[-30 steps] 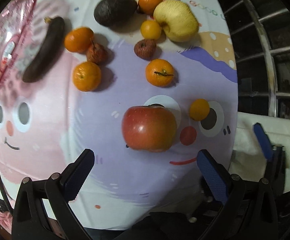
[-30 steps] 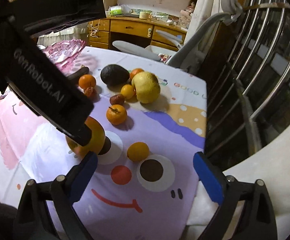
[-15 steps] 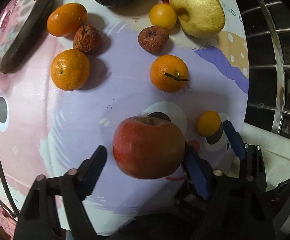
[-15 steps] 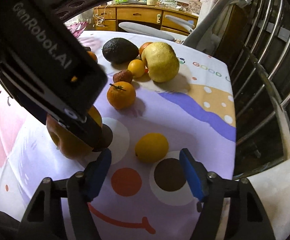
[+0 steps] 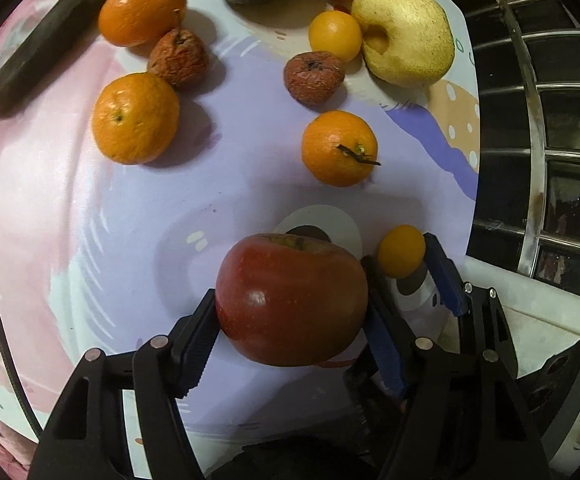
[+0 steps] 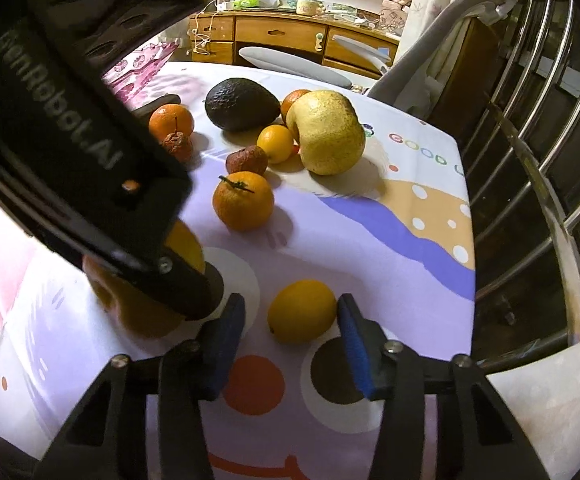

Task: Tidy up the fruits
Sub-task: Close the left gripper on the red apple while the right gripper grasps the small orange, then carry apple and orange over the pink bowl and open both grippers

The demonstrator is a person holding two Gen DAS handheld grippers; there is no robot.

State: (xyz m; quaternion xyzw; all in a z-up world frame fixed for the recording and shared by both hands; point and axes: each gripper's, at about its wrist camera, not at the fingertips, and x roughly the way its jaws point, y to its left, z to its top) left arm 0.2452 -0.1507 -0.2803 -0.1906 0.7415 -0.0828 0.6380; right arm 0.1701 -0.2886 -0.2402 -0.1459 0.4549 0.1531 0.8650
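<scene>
Cartoon tablecloth (image 6: 390,240) — wooden drawers (image 6: 290,36) behind, seemingly

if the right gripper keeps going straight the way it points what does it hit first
The small yellow citrus: it already sits between the closing jaws of the right gripper. Past it lies only the tablecloth, though depth is hard to judge in this view.

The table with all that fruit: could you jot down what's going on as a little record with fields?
surface: cartoon-print tablecloth
left gripper: closing around the red apple, pads at its sides
right gripper: closing around the small yellow citrus, right pad touching, left pad apart
farther back: avocado, large yellow fruit, stemmed orange
</scene>
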